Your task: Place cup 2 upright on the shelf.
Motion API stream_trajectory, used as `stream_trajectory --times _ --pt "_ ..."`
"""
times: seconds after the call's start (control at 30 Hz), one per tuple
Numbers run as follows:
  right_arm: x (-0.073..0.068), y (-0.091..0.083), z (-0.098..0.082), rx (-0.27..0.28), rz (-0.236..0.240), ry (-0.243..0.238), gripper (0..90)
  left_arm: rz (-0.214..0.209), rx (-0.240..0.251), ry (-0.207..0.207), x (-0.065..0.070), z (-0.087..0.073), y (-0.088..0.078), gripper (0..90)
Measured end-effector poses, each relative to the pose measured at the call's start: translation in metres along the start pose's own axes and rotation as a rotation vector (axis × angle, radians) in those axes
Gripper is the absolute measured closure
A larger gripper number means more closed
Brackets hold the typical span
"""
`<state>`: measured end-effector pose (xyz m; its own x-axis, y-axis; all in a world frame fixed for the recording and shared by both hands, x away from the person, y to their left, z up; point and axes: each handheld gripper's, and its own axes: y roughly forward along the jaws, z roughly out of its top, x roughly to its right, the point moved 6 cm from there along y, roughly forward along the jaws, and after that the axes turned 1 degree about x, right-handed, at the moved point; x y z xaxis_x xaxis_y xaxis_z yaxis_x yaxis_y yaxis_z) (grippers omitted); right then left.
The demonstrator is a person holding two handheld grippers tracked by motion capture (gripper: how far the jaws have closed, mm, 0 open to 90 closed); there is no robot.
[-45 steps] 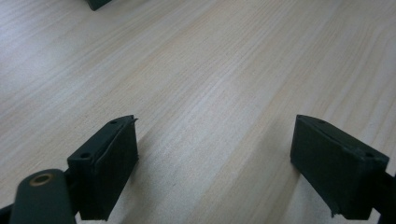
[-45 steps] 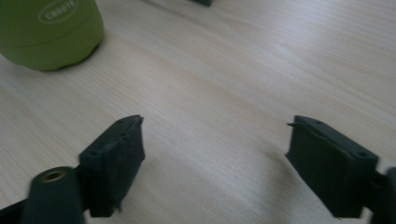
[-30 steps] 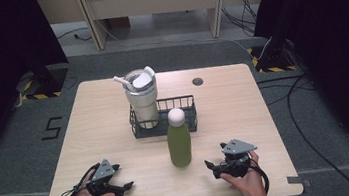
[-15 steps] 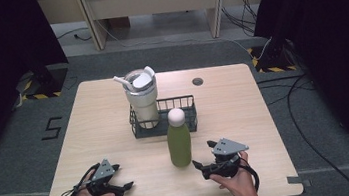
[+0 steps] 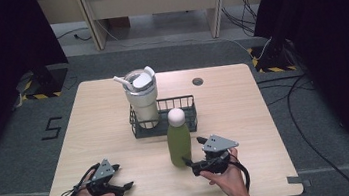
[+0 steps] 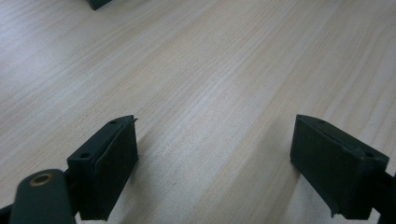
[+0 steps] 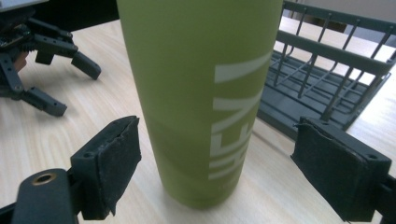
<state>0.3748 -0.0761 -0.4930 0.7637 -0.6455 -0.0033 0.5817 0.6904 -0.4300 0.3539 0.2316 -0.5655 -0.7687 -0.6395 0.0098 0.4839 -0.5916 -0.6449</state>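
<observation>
A green bottle (image 5: 179,145) with a white cap stands upright on the wooden table (image 5: 245,119), just in front of a black wire basket (image 5: 187,107). My right gripper (image 5: 193,151) is at the bottle's right side, low near its base, and open. In the right gripper view the bottle (image 7: 201,93) stands between the two pads (image 7: 109,163) of my right gripper (image 7: 219,156), with a gap on each side and nothing pressed. My left gripper (image 5: 123,177) rests open at the table's front left, over bare wood (image 6: 210,70).
A cream tumbler (image 5: 142,94) with a lid and straw stands in the basket's left half. The basket (image 7: 317,70) lies just behind the bottle. A small dark round spot (image 5: 197,81) marks the far table. My left gripper (image 7: 42,60) lies beyond the bottle's other side.
My right gripper has moved left across the table up to the green bottle, which now stands between its jaws. The left gripper has stayed put.
</observation>
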Motion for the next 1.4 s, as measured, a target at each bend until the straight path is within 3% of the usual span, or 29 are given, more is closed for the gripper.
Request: stream_trajectory --times 0.43,0.73,1.0,1.4 --pt "-0.005 0.022 0.004 0.020 0.029 -0.020 15.1 0.000 -0.001 -0.001 0.000 0.000 0.000 14.4" --pt "-0.007 0.036 0.007 0.043 0.052 -0.003 15.0 0.000 -0.001 -0.001 0.000 0.000 0.000 14.4" --pt "-0.006 0.044 0.008 0.078 0.067 0.008 15.6 0.000 -0.001 -0.001 0.000 0.000 0.000 14.4" --pt "-0.006 0.046 0.011 0.125 0.052 -0.021 20.8 0.000 0.000 -0.003 0.000 0.000 0.000 14.4"
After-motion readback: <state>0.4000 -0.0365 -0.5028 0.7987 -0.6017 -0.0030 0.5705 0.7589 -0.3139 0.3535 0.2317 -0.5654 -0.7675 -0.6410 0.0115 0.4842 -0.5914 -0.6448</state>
